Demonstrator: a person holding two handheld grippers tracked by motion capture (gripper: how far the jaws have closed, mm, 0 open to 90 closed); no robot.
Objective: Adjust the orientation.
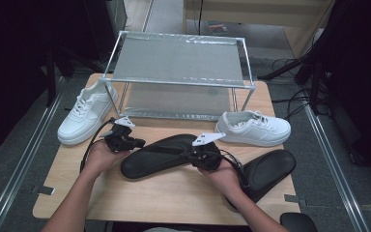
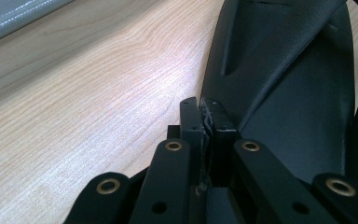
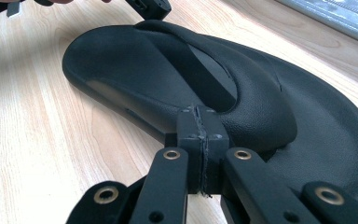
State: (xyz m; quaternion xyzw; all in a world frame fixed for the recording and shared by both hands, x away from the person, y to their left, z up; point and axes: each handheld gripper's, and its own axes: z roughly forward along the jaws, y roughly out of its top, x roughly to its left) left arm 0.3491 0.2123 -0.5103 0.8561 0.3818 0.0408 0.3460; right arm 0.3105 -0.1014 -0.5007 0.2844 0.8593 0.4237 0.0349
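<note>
High view: both grippers pinch one black slipper (image 1: 157, 154) lying on the table (image 1: 174, 193) before the shoe rack (image 1: 178, 82). Left gripper (image 1: 134, 143) has its fingers pressed onto the slipper's edge; right gripper (image 1: 193, 153) clamps the strap. The grasp looks secured. Lifting and placing remain; second black slipper (image 1: 268, 171) and white sneakers (image 1: 253, 128) lie untouched.

Two black foam slide sandals (image 1: 159, 155) (image 1: 265, 171) lie on the light wood-grain tabletop (image 1: 174, 193). Two plain white lace-up sneakers (image 1: 84, 115) (image 1: 253, 128) flank a silver metal rack (image 1: 178, 60) whose shelves appear grey mesh. Both black grippers (image 1: 137, 143) (image 1: 193, 153) carry pale grey plates.
</note>
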